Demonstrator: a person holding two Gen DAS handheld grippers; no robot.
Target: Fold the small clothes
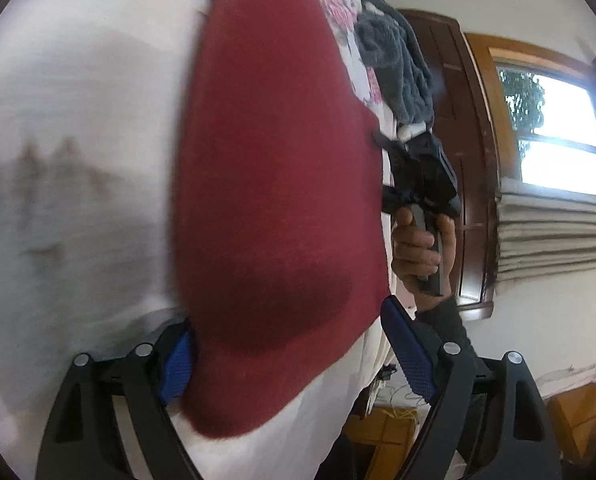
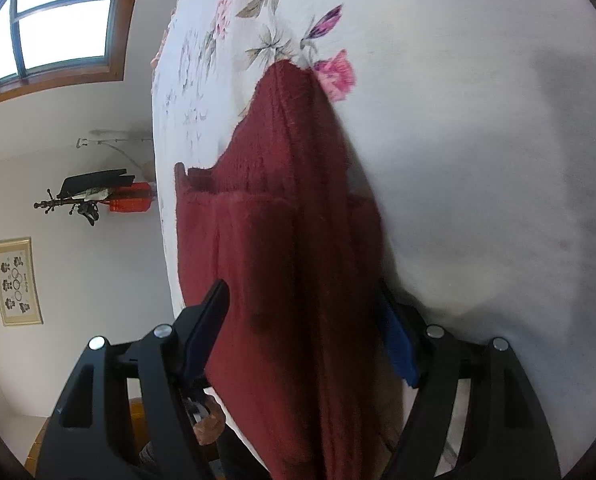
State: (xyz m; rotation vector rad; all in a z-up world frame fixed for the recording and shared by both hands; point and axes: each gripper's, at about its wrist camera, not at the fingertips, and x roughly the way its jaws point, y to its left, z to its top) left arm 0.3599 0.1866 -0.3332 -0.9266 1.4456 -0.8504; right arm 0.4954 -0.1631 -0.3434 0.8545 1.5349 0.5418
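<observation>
A red garment (image 1: 274, 184) lies on a white floral bedsheet (image 1: 78, 120) as a person works a handheld gripper in each hand to fold it. The left gripper (image 1: 286, 356) straddles one end of the garment with its jaws wide apart, the blue pads (image 1: 176, 368) on either side of the cloth and not pinching it. The right gripper (image 2: 302, 340) sits at another edge, where the garment (image 2: 282, 240) is already doubled over in a thick layer; its jaws are likewise spread, with cloth between them but no visible squeeze. In the left view the person's hand (image 1: 422, 248) holds the right gripper's handle just beyond the garment's right side. The risk from here is an uneven grab: if either pair of jaws closes too deep, it may catch the bedsheet along with the garment and drag it into the fold. If they close too shallow on the fuzzy knit, only the top layer may lift and the doubled part may slide open. A grey garment (image 1: 394, 60) lies at the far edge of the bed, close enough to be swept if the red one is swung that way. Both views are blurred, so the exact contact is hard to read.
</observation>
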